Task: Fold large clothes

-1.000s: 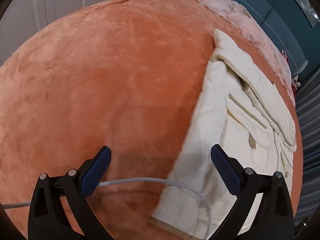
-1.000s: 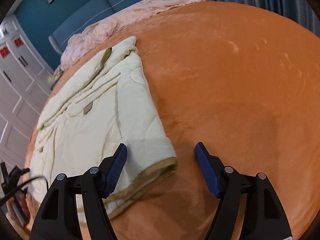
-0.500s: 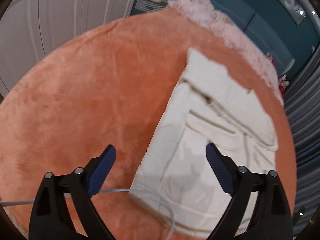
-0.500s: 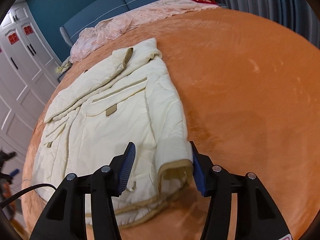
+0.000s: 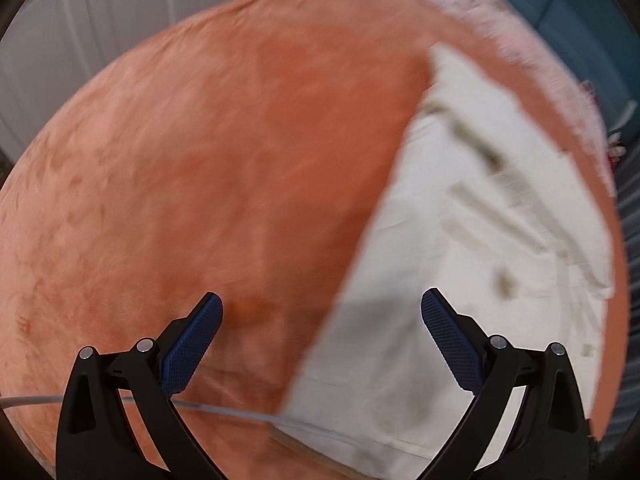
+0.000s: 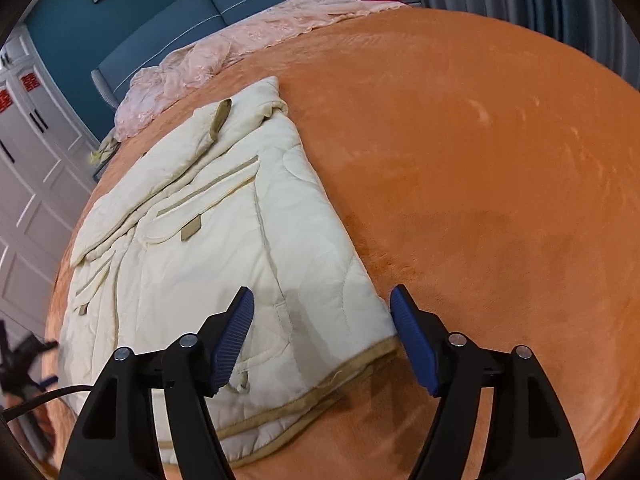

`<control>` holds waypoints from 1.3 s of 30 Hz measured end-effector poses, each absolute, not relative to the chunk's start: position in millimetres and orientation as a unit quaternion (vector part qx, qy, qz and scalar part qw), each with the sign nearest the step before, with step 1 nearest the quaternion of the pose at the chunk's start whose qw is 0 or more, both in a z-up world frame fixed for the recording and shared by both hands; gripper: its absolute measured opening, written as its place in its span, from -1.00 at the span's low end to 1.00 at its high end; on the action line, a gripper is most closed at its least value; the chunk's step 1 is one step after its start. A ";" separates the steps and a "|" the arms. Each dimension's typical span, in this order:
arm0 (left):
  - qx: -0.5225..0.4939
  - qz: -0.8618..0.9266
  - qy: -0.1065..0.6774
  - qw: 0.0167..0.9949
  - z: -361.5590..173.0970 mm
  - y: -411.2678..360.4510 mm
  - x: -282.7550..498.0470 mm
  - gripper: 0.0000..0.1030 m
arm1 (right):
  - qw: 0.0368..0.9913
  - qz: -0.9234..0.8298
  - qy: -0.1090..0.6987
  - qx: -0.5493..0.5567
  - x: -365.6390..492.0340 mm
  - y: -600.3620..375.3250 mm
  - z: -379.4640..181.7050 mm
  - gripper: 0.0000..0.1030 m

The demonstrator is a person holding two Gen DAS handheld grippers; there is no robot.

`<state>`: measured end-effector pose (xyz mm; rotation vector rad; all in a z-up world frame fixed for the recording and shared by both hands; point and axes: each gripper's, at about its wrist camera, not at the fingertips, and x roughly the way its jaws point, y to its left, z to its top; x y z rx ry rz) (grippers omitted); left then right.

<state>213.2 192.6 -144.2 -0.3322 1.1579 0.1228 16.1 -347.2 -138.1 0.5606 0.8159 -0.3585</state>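
A cream quilted jacket [image 6: 224,256] with tan trim lies flat on an orange blanket [image 6: 480,184], its sleeves folded across its front. My right gripper [image 6: 322,330] is open and empty, hovering over the jacket's near right hem corner. In the blurred left wrist view the jacket [image 5: 460,280] fills the right side. My left gripper [image 5: 320,336] is open and empty above the jacket's left edge near the hem.
The orange blanket [image 5: 200,180] covers the whole bed. A pink lace cover [image 6: 224,56] is bunched along the blue headboard [image 6: 208,8]. White wardrobe doors [image 6: 28,168] stand at the left. A grey cable [image 5: 224,408] runs under my left gripper.
My right gripper has moved left over the hem corner and its jaws have narrowed. My left gripper has swung about over the jacket's left edge; its view is now motion-blurred.
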 end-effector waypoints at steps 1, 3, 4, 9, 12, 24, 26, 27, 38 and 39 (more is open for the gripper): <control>-0.161 0.062 0.547 0.819 -150.6 196.8 211.4 0.89 | 0.864 -0.169 0.392 0.267 17.6 -346.9 -139.3 0.38; -0.166 0.058 0.544 0.820 -157.7 202.6 204.9 0.89 | 0.864 -0.163 0.396 0.264 19.5 -344.9 -141.9 0.38; -0.155 0.053 0.543 0.824 -158.4 200.8 202.9 0.90 | 0.864 -0.157 0.401 0.261 21.5 -343.5 -144.1 0.39; -0.089 0.030 0.552 0.828 -157.2 182.4 195.6 0.77 | 0.859 -0.149 0.418 0.256 25.6 -338.0 -148.0 -0.24; -0.092 0.007 0.552 0.829 -150.0 180.4 191.8 0.18 | 0.860 -0.134 0.423 0.252 27.1 -333.7 -138.9 -0.74; -0.104 -0.137 0.509 0.844 -57.4 183.4 126.7 -0.87 | 0.896 -0.067 0.401 0.178 -28.5 -307.2 -47.4 -0.89; -0.105 -0.154 0.505 0.843 -43.2 196.7 100.8 -0.87 | 0.897 -0.051 0.413 0.148 -54.8 -295.6 -33.5 -0.89; -0.105 -0.165 0.508 0.839 -35.6 208.1 79.4 -0.87 | 0.897 -0.044 0.418 0.137 -68.4 -289.8 -29.5 -0.89; -0.183 -0.093 0.609 0.766 -88.6 296.2 -84.4 -0.88 | 0.844 -0.053 0.513 0.149 -257.0 -240.4 -62.8 -0.89; -0.194 -0.089 0.606 0.767 -88.7 297.9 -89.2 -0.88 | 0.846 -0.054 0.510 0.148 -260.3 -238.9 -60.8 -0.89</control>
